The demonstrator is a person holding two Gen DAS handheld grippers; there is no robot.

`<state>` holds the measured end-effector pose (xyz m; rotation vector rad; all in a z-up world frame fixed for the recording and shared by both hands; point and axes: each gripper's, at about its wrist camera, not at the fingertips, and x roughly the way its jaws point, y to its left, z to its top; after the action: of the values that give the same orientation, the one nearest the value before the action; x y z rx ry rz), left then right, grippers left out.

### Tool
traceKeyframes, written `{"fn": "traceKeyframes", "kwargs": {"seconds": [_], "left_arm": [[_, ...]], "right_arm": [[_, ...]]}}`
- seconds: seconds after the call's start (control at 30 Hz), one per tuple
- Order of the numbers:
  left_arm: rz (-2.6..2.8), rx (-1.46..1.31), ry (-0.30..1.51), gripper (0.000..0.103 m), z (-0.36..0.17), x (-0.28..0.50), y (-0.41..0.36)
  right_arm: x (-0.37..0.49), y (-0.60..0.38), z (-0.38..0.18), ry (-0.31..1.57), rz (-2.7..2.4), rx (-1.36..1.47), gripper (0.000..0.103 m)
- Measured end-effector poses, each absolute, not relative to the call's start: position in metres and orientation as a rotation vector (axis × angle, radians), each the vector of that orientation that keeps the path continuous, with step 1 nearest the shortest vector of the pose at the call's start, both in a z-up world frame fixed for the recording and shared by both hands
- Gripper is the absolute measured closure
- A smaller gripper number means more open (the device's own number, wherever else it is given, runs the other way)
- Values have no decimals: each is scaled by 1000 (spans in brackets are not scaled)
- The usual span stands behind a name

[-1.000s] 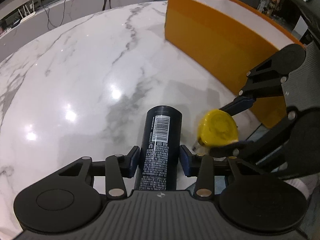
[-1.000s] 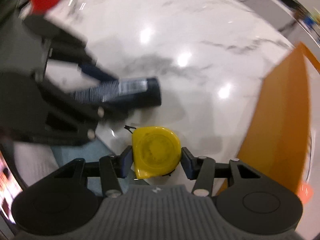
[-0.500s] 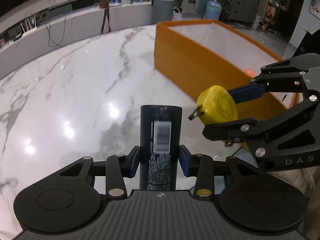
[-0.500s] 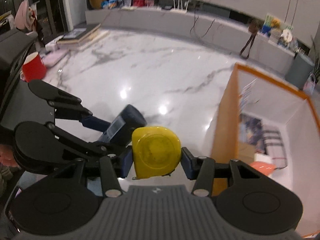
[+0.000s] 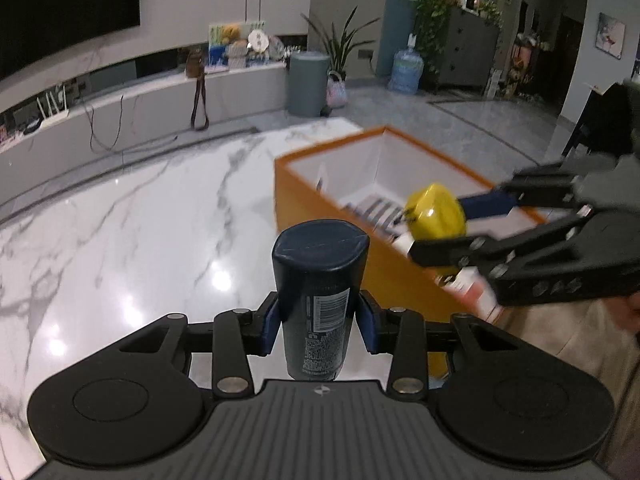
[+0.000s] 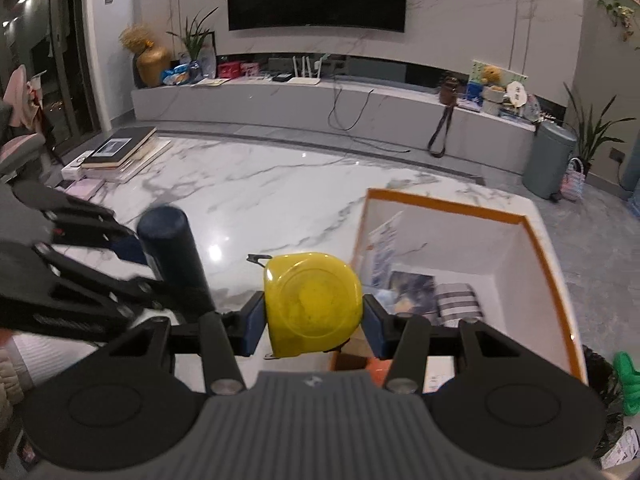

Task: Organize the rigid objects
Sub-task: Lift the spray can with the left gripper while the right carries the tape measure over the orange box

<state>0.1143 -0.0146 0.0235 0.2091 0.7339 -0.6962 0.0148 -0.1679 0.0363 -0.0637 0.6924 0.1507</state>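
Observation:
My left gripper (image 5: 319, 326) is shut on a dark blue spray can (image 5: 318, 280) and holds it above the white marble table (image 5: 140, 240). The can also shows in the right wrist view (image 6: 172, 256). My right gripper (image 6: 313, 326) is shut on a yellow tape measure (image 6: 312, 304) and holds it in the air beside the near left corner of an open orange box (image 6: 548, 256). In the left wrist view the tape measure (image 5: 436, 212) hangs over the box's (image 5: 304, 200) near rim, right of the can.
The orange box holds booklets and a striped cloth (image 6: 456, 300). A stack of books (image 6: 120, 152) lies at the table's far left edge. A low TV bench (image 6: 320, 108) and a grey bin (image 6: 550, 160) stand beyond the table.
Both grippers have risen from the table with their objects. The views tilted up from the tabletop to the room, and the tape measure moved over the box's edge.

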Motion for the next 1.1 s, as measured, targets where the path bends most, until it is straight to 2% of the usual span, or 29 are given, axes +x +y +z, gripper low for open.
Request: {"fn": "traceKeyframes", "kwargs": {"seconds": [0.3, 0.5, 0.7, 1.1], "left_arm": [[-791, 278, 626, 58, 75, 95, -73], [-852, 132, 710, 58, 96, 115, -115], [-879, 108, 800, 58, 72, 141, -160], [-770, -55, 1136, 58, -11, 199, -212]], "right_arm": [[13, -221, 51, 703, 130, -77, 53], [16, -258, 53, 757, 109, -173, 53], [11, -290, 51, 795, 116, -296, 53], [13, -316, 34, 885, 239, -602, 53]]}}
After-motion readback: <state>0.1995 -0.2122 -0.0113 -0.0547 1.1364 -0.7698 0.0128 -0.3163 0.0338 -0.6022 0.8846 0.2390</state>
